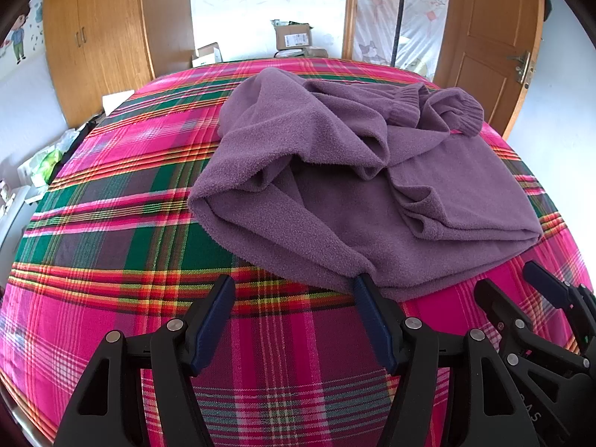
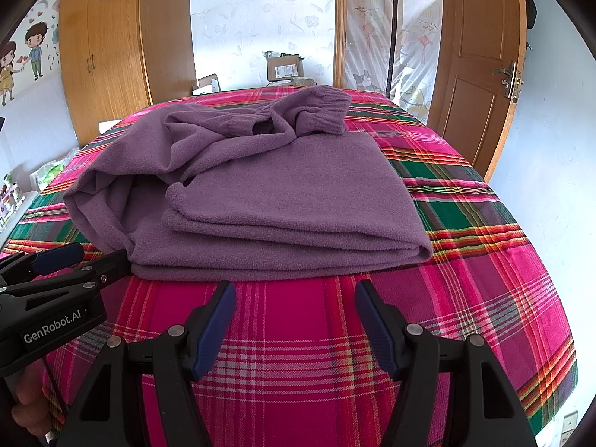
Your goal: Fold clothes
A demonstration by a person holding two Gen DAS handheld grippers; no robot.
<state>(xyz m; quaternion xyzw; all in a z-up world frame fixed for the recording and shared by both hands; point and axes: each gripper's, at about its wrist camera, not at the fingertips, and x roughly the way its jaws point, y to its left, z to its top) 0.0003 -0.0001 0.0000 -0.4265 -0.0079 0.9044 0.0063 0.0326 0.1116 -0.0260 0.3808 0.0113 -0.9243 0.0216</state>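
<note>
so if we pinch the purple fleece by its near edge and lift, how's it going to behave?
Probably floppy: the fleece already slumps in soft folds. The stacked layers at its near edge look loose, so a pinch may lift only the top ones. The napped surface should grip the pads rather than slip, and likely drag on the plaid sheet.

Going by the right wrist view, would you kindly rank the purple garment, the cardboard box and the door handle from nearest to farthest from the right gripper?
1. The purple garment, lying on the plaid bedspread just ahead of the right gripper, whose fingers are open.
2. The door handle, to the far right beyond the bed's corner.
3. The cardboard box, past the bed's far edge, centre.
</note>
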